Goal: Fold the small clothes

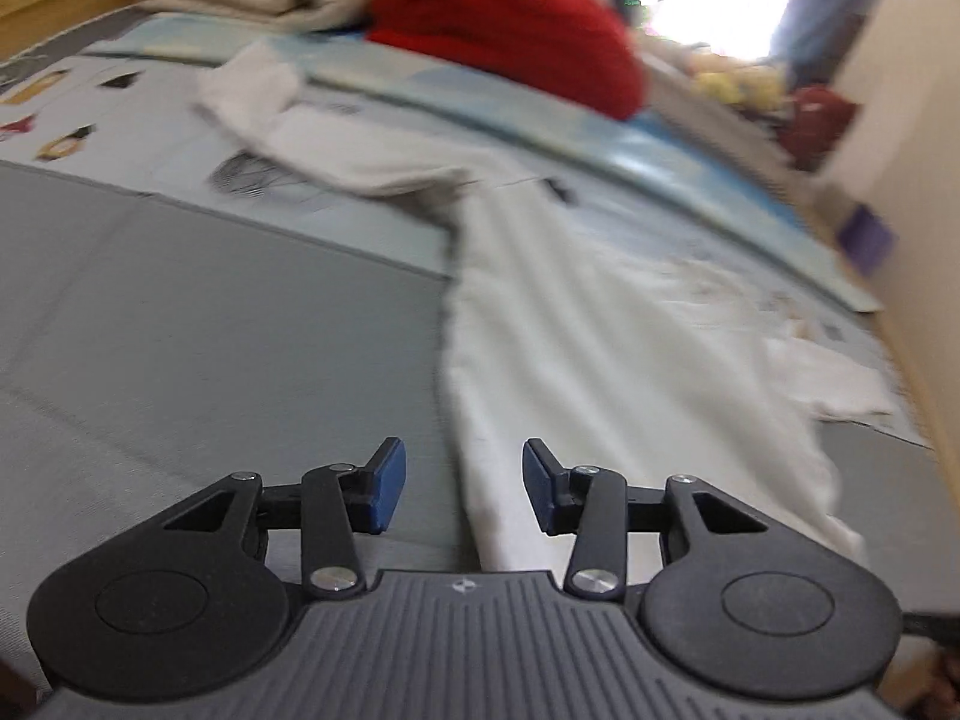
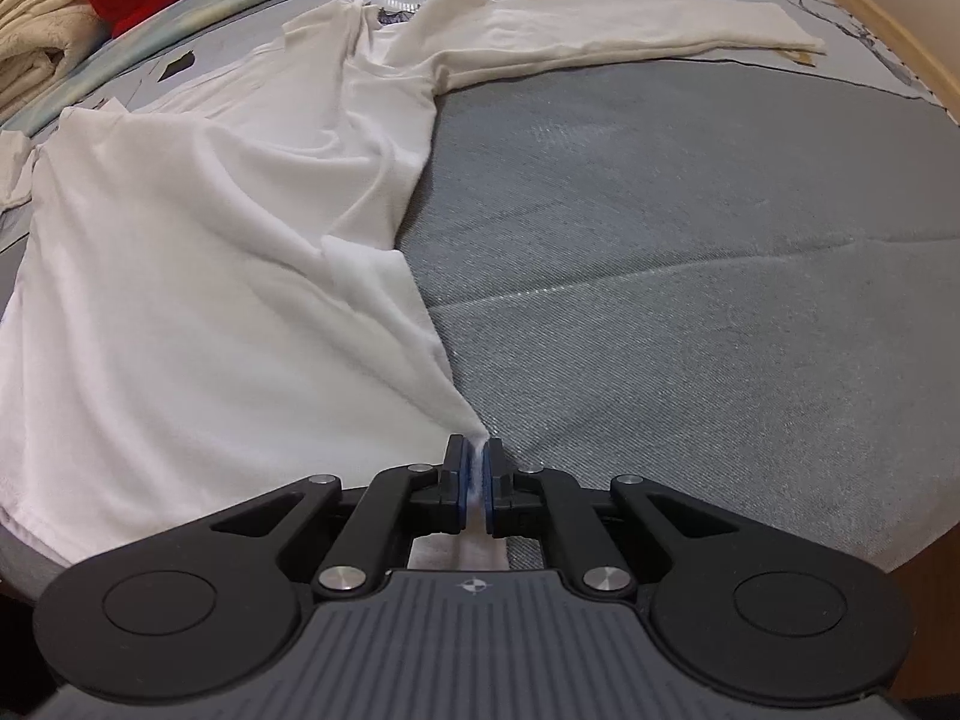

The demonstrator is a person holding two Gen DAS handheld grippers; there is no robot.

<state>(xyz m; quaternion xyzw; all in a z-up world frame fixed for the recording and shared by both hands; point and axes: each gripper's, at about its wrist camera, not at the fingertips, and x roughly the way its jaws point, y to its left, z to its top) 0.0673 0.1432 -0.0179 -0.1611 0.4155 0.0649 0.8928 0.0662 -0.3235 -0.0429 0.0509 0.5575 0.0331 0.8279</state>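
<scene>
The left wrist view is blurry, so the red cloth (image 1: 510, 24) looks fuzzy. The white shirt (image 2: 180, 276) runs off the right wrist view's left edge.

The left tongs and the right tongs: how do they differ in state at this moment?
The left tongs stand open with a clear gap between the blue pads, while the right tongs are shut. The left tongs hold nothing, only pointing along the edge of the white long-sleeved shirt; the right tongs pinch a corner of its hem. Both are low over the grey mat and have the same black linkage.
</scene>
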